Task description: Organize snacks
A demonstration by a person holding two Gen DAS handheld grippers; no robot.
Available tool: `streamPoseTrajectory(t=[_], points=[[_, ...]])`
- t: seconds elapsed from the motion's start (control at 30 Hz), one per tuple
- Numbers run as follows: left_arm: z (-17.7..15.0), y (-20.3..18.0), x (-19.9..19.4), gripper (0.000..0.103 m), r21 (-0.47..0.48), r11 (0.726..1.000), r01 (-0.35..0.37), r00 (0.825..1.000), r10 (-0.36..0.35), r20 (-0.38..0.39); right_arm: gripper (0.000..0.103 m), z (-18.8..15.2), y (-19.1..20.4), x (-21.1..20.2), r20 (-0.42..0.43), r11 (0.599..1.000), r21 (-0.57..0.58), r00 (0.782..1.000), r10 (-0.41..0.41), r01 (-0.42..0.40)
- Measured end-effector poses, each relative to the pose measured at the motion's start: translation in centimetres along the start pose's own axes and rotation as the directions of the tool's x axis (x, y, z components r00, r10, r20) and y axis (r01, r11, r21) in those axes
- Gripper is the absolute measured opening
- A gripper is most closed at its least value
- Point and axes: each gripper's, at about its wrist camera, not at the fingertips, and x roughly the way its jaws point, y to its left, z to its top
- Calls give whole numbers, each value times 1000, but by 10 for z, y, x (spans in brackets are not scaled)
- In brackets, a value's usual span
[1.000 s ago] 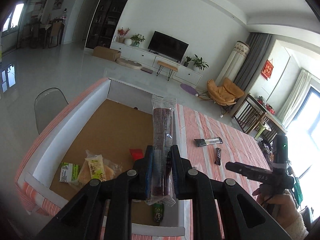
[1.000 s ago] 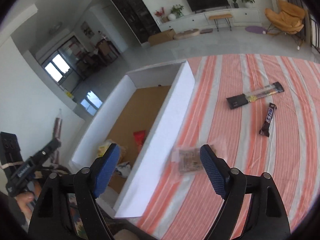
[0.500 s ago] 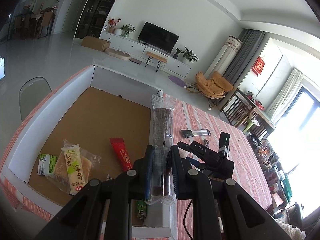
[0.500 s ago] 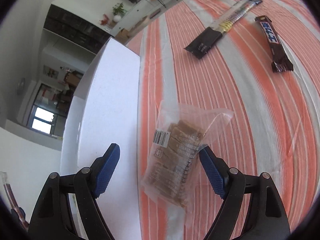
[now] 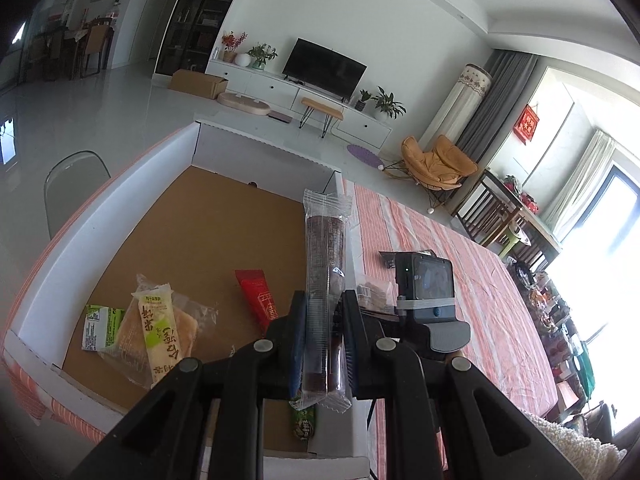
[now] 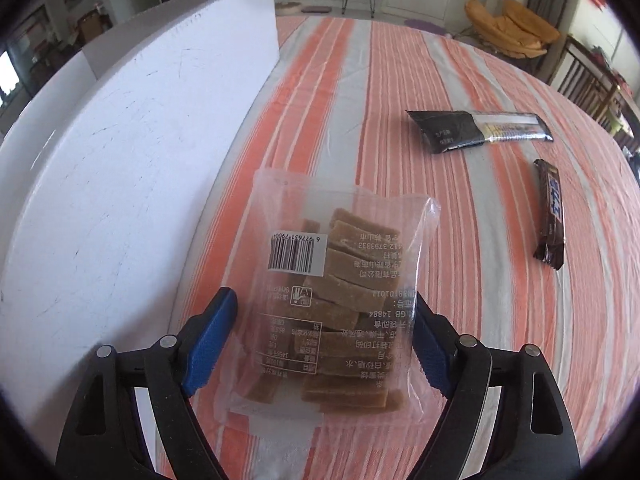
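While the left tool (image 5: 323, 344) clamps a long clear-wrapped dark snack bar (image 5: 324, 276) upright between its blue pads, it hangs over the near right corner of the open white box (image 5: 100, 216). On that box's brown floor lie a bread packet with a green label (image 5: 158, 332), a small green packet (image 5: 98, 326) just beside it, a red sachet (image 5: 258, 296) and a green wrapper (image 5: 304, 424) against the near wall; the far half of the floor is bare. The box's right wall runs just beside the held bar, with the striped counter (image 5: 460, 280) beyond it.

Over that counter the right tool (image 6: 320, 344) points steeply down, its jaws closing around a clear bag of brown slices (image 6: 344, 304). The bag lies flat between the pads, which do not visibly press it. The box's white outer wall (image 6: 120, 160) stands just left of the left pad. Farther off, well apart from the bag, lie a black-and-silver packet (image 6: 476, 128) and a dark chocolate bar (image 6: 550, 216), with open cloth around both.
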Motion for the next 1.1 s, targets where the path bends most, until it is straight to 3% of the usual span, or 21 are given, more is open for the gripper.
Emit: streamPoseTrajectory(t=[0.03,0.17,0.3,0.37,0.43,0.5,0.57,0.6,0.63,0.7,0.77,0.83,0.87,0.97,1.0,1.1], points=[[0,3,-1,16,-6,1000,-7,1000,7,1,57,-3,-4,-6,7,1000,-21,1000,2,-2],[-1,14,-2,16,-12,999,-46,999,47,8,54,-18,-33,-29,1,999,-24,999,35,-35],[3,28,-3,16,-14,993,-119,993,120,23,54,-33,-70,-74,87,970,129,977,193,-204],[6,39,1,16,-13,985,-173,985,173,21,54,-29,-63,-113,148,944,125,947,287,-305],[8,48,7,16,-20,976,-215,976,215,13,55,-17,-37,-145,182,904,76,897,402,-420],[10,57,13,17,-12,965,-263,965,263,6,56,4,7,-163,174,861,-4,848,501,-508],[10,61,17,18,6,942,-335,942,335,9,63,16,47,-172,140,825,-60,813,565,-563],[10,62,18,25,4,932,-362,932,362,18,77,20,60,-174,134,803,-77,792,596,-591],[9,63,17,45,-2,926,-377,926,377,22,81,20,71,-180,137,794,-91,782,608,-601],[6,64,14,75,-3,927,-375,927,374,31,81,21,74,-189,175,798,-108,779,603,-593],[0,58,8,80,10,927,-375,925,373,71,81,16,57,-195,234,802,-93,770,593,-590],[-4,46,10,80,42,933,-356,933,353,66,81,9,26,-187,279,833,-43,794,540,-551],[-6,39,13,80,56,942,-332,943,329,53,81,3,7,-178,292,860,-5,822,489,-510],[-15,-3,18,80,108,971,-213,977,213,12,82,-30,-51,-138,266,959,139,942,203,-246],[-19,-21,20,81,137,977,-164,986,166,-2,82,-47,-74,-121,240,971,192,966,97,-145],[-38,-85,32,89,254,967,-6,997,25,-72,82,-96,-143,-80,163,943,325,978,-128,69]])
